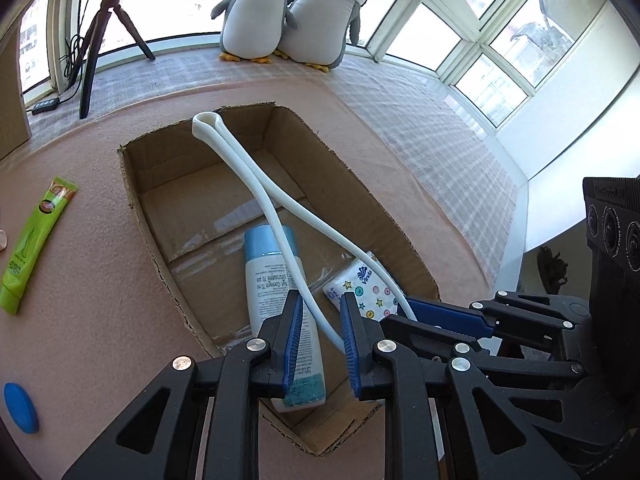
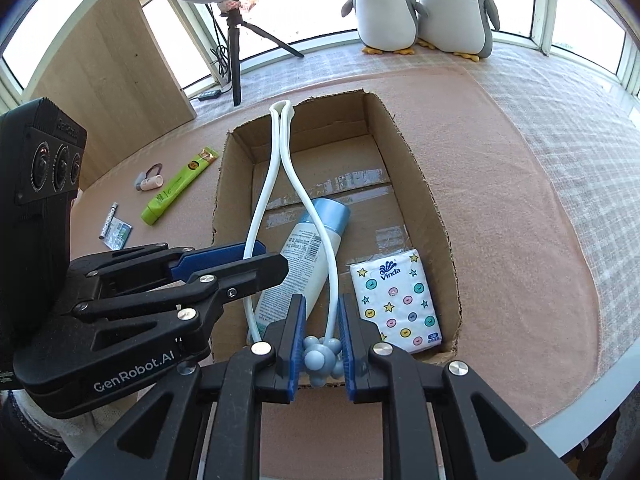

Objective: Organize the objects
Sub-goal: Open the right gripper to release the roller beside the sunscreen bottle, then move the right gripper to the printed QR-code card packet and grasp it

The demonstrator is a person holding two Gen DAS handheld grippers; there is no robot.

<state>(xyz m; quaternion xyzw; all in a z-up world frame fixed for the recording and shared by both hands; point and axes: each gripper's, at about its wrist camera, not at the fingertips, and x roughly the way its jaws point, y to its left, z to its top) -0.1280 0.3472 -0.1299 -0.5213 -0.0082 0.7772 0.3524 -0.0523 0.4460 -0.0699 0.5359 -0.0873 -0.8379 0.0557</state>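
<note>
two grippers (image 2: 320, 320) (image 1: 322, 320) level over box (image 2: 436, 200), pinching white cord (image 2: 280, 152).

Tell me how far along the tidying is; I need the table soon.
Done: the lotion bottle and tissue pack lie in the cardboard box. In hand: both tongs, left and right, grip the white looped cord over it. Left: green tube, small items beside it, blue disc.

1 cardboard box (image 2: 432, 200). inside it: 1 white bottle with blue cap (image 2: 316, 232), 1 tissue pack (image 2: 400, 304), 1 white looped band (image 2: 280, 148) with a blue knob cluster (image 2: 320, 354). on the worktop: 1 green tube (image 2: 176, 186), 1 small pink tube (image 2: 151, 181), 1 pen (image 2: 108, 220), 1 sachet (image 2: 119, 233), 1 blue disc (image 1: 20, 408). 2 plush penguins (image 2: 386, 8), 1 tripod (image 2: 236, 40), 2 claws.
</note>
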